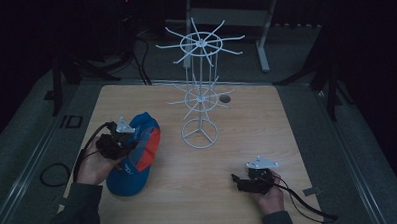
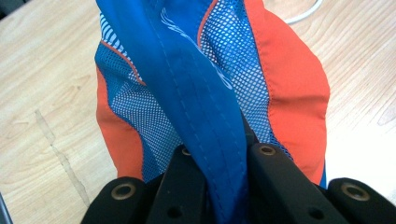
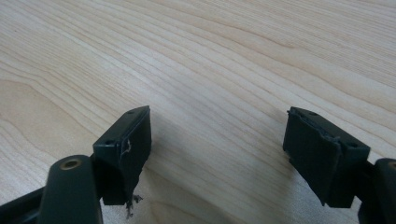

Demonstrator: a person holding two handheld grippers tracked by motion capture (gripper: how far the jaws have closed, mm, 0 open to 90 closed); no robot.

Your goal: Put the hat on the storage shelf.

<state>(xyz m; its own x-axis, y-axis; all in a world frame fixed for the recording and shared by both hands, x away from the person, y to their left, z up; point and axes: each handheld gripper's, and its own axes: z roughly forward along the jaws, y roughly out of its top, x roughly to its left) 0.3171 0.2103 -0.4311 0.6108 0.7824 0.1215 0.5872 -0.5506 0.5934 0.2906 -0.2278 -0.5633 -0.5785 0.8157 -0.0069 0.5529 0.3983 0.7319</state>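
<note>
A blue and orange cap (image 1: 135, 154) with mesh panels lies on the left part of the wooden table (image 1: 247, 140). My left gripper (image 1: 130, 144) is shut on a blue fabric strip of the cap (image 2: 205, 116), which rises between its black jaws. A white wire hanging stand (image 1: 199, 87) with two tiers of radiating hooks rises at the table's middle back. My right gripper (image 1: 236, 180) rests near the front right of the table, open, with bare wood between its jaws (image 3: 217, 135).
A small dark round spot (image 1: 225, 98) marks the table behind the stand. A black cable loop (image 1: 53, 173) lies on the floor to the left. Dark frame legs (image 1: 330, 82) stand right of the table.
</note>
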